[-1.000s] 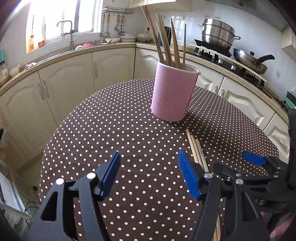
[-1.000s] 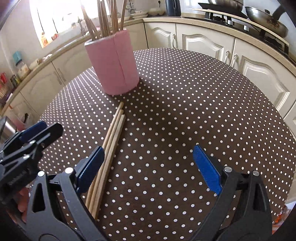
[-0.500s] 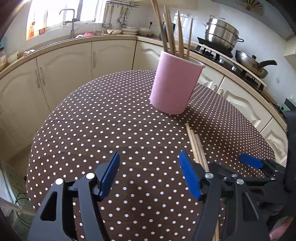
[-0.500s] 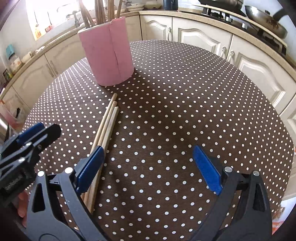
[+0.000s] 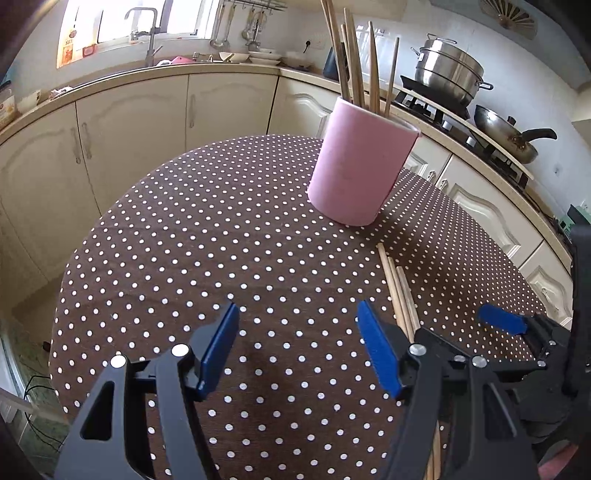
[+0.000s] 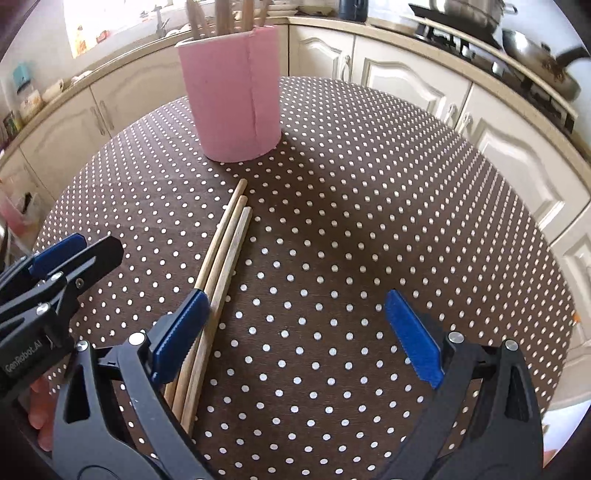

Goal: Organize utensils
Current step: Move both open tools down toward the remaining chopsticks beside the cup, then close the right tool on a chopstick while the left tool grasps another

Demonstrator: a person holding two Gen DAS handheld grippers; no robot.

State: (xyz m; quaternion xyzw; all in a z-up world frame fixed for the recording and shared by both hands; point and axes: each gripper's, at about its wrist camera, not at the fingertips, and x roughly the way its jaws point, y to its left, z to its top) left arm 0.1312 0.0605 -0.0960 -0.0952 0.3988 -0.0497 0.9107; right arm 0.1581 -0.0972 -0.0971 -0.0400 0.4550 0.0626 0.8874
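Observation:
A pink cylindrical holder point(image 5: 360, 171) point(image 6: 234, 96) stands on the brown polka-dot table point(image 5: 221, 236) with several wooden chopsticks point(image 5: 356, 62) upright in it. Three more chopsticks point(image 6: 221, 266) point(image 5: 400, 295) lie side by side on the cloth, pointing toward the holder. My left gripper point(image 5: 297, 347) is open and empty, just left of the lying chopsticks. My right gripper point(image 6: 299, 332) is open and empty, its left finger point(image 6: 181, 332) over the chopsticks' near part. Each gripper shows in the other's view, the left point(image 6: 59, 266) and the right point(image 5: 517, 332).
Cream kitchen cabinets point(image 5: 129, 122) curve around behind the table. A stove with a steel pot point(image 5: 448, 72) and a wok point(image 5: 509, 133) is at the back right. A sink with a tap point(image 5: 147, 33) sits under the window at the back left.
Both grippers stay open. The views have shifted a little: the holder and the lying chopsticks now sit slightly further right in each view, and the right gripper is closer to the chopsticks.

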